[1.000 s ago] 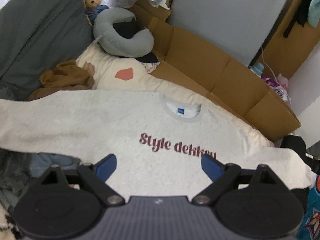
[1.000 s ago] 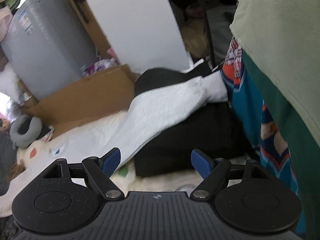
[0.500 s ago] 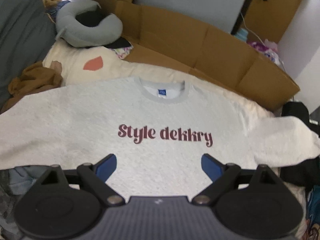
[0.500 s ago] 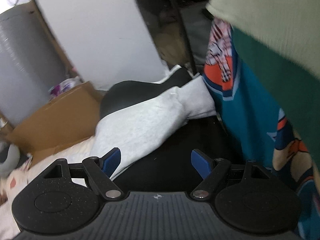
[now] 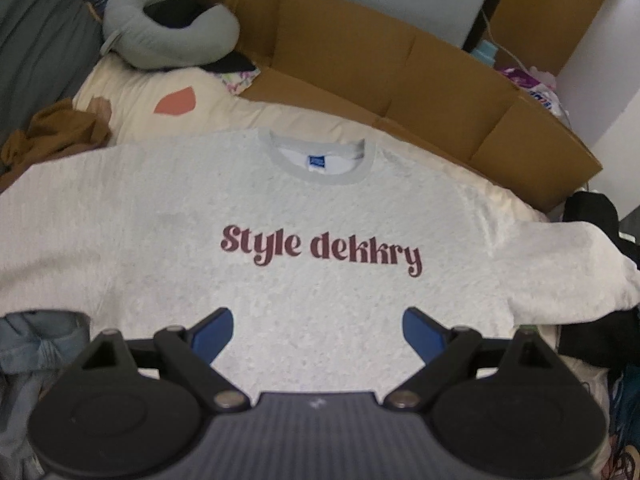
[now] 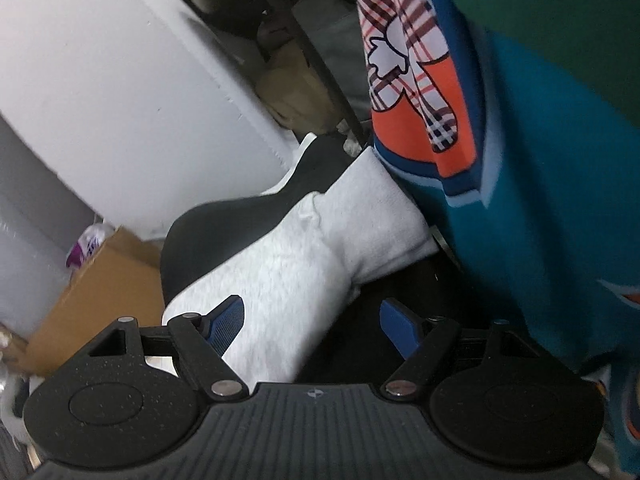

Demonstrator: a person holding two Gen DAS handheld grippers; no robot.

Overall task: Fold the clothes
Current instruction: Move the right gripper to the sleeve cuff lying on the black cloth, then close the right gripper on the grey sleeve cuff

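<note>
A light grey sweatshirt [image 5: 280, 208] with dark red lettering lies spread face up on a cream bed cover, collar at the far side. My left gripper [image 5: 318, 330] hovers open above its lower chest, nothing between the blue pads. The sweatshirt's right sleeve [image 6: 320, 248] drapes over a black object, its white cuff pointing up and to the right. My right gripper [image 6: 312, 322] stands open just over that sleeve, the left pad against the sleeve's fabric and the right pad over the black surface; the jaws do not press on it.
Flattened cardboard [image 5: 400, 64] lines the far side of the bed. A grey neck pillow [image 5: 168, 32], a brown garment [image 5: 52, 132] and jeans [image 5: 36, 344] lie to the left. A teal, orange and plaid fabric [image 6: 520, 160] hangs close on the right. A white panel [image 6: 120, 80] stands behind.
The left gripper sank closer over the sweatshirt, which now fills its view. The right gripper dropped and rolled toward the sleeve, which is now larger and between its pads.
</note>
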